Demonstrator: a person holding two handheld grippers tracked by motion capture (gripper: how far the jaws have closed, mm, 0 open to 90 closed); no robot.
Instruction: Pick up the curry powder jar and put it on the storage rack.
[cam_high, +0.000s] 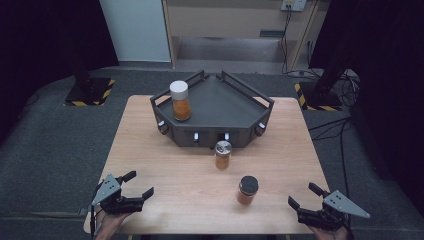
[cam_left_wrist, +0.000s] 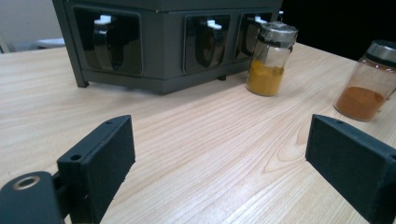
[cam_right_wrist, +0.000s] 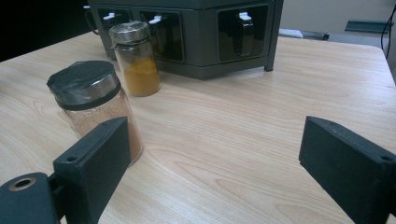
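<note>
High view, left tongs (cam_high: 141, 183) and right tongs (cam_high: 302, 196) both spread apart, empty, at the tabletop (cam_high: 165, 165) near edge, black-lidded spice jar (cam_high: 247, 189) between them, nearer the right, left gripper view, silver-lidded jar (cam_left_wrist: 271, 59) beside the grey rack (cam_left_wrist: 159, 42), right gripper view, black-lidded jar just beyond its left-hand jaw.

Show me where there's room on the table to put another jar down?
Bare wood lies left of the rack, and between the left gripper and the silver-lidded jar. It's crowded mid-table: that jar stands close to the rack's front, the black-lidded jar near the right gripper.
</note>
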